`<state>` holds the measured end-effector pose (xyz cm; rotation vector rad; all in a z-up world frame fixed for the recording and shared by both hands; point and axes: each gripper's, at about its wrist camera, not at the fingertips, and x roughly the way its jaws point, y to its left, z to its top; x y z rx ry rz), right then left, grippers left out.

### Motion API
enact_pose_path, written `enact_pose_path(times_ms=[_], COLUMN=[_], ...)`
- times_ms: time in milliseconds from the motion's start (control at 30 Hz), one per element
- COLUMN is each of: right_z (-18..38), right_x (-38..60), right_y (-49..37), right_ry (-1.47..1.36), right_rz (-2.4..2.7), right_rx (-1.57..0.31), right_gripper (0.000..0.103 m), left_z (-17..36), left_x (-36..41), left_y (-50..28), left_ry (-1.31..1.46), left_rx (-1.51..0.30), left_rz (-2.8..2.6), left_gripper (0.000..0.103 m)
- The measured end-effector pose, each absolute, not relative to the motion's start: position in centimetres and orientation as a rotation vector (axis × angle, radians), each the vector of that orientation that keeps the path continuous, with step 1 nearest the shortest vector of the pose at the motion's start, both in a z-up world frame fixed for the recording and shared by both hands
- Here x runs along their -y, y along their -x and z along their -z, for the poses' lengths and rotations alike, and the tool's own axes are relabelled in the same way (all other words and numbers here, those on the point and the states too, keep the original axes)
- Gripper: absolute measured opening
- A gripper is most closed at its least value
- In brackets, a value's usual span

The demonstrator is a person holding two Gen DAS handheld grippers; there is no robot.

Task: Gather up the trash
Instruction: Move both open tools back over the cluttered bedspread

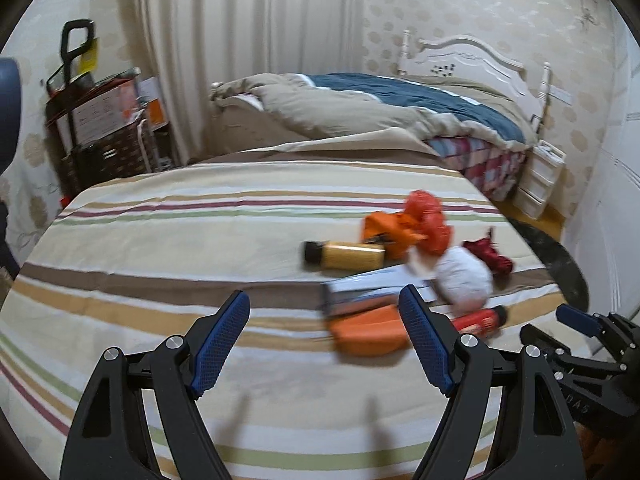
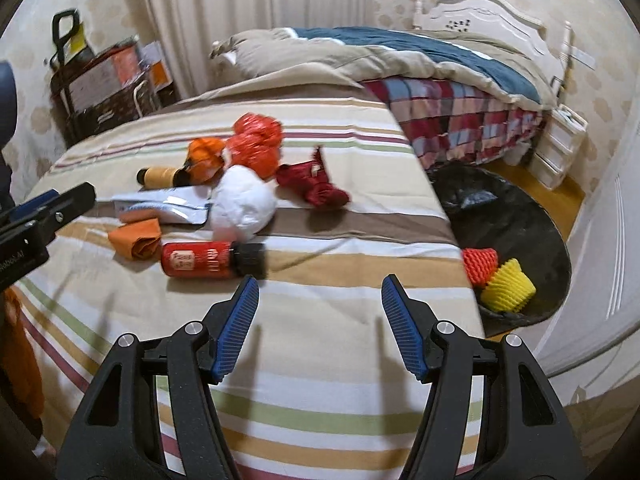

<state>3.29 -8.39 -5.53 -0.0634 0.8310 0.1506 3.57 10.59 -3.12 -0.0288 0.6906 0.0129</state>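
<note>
Both grippers are hovering over the striped cloth (image 2: 320,360) with nothing in them. The right gripper (image 2: 318,300) has its jaws spread wide, and so does the left gripper (image 1: 324,320).

The trash sits in a heap at center-left of the right wrist view: red bottle (image 2: 208,260) lying on its side nearest the right jaws, an orange wad (image 2: 136,240) touching its base, a white wad (image 2: 242,204) just behind, a silver pouch (image 2: 164,206), a yellow bottle (image 2: 160,176), orange bags (image 2: 252,140) and a dark red wrapper (image 2: 312,184) further back. The black bag (image 2: 516,224) is on the floor at right of frame, below the cloth's edge, already with a red net (image 2: 480,266) and a yellow net (image 2: 508,286) in it.

My guess is the red bottle is the next grab for the right side, since its cap is almost at the left fingertip. How I'd do it:

- Come in across the body, not the cap. It's round and will roll if you nudge it from one side.
- Rotate the wrist so the fingers straddle the bottle's width, then drop down until the pads nearly brush the cloth.
- Close slowly. The cloth looks loose, so pinching fabric along with it is a real risk.
- Lift straight up before swinging right toward the bag.

The left view is blurry, so I wouldn't trust it for fine aiming.
</note>
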Motion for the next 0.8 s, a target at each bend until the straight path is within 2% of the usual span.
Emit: enact_pose_path(times_ms=[433,800], right_z=[6.1,4.7], right_x=[6.2,4.7], right_y=[-7.4,-5.1], right_ry=[0.129,0.084], right_rz=[-0.107,-0.16], right_rx=[-0.844,-0.821], right_gripper=[0.062,0.062], left_z=[4.4,4.4], left_x=[-14.0,-15.1], left_y=[-3.9,-3.7], left_ry=[0.079,0.104], left_rx=[-0.715,-0.71], left_rz=[-0.036,-0.044], left_gripper=[0.077,0.077])
